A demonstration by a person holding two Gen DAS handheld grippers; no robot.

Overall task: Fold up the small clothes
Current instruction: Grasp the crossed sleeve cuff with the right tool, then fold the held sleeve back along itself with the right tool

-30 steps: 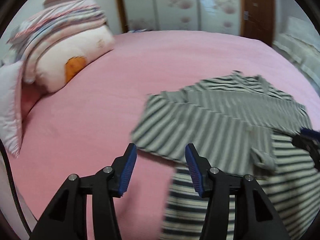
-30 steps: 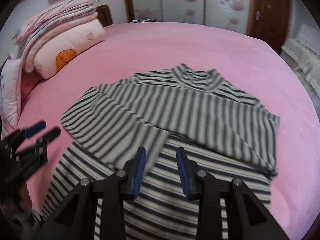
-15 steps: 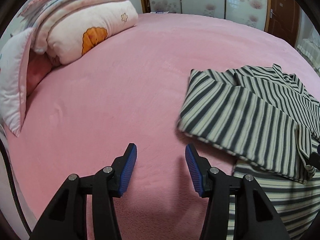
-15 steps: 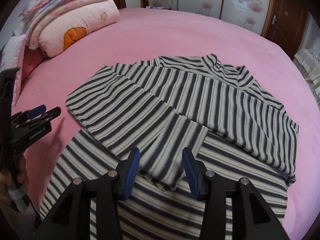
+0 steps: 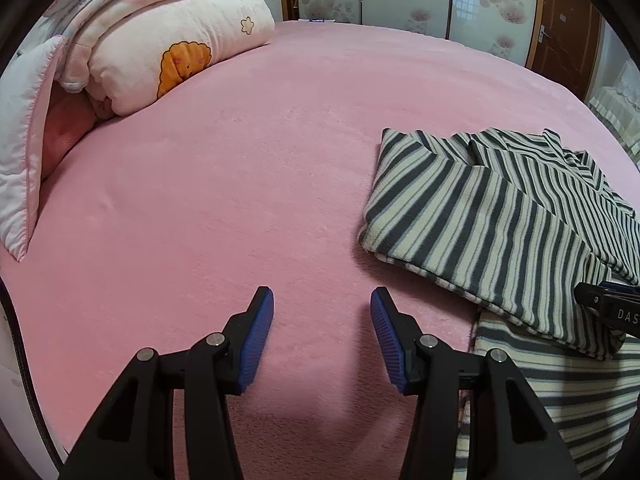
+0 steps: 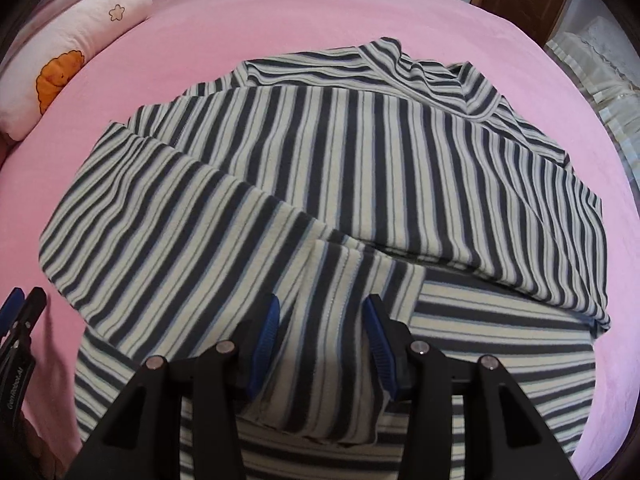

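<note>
Dropped lower over the shirt (image 6: pixel 360 184) than a second back, right gripper (image 6: pixel 320 320) open astride the folded sleeve cuff. Left gripper (image 5: pixel 322 312) open, empty, above bare bed (image 5: pixel 240 200). Striped, sleeve folded across, flat on bed.

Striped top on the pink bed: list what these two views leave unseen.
- Grey-and-cream striped top: hem cut off by the right wrist view's bottom edge and the right gripper.
- Left wrist view: its right edge crops the top.
- Sleeve cuff: whether gripped, cannot tell.
- Bed's near edge: out of frame.
</note>
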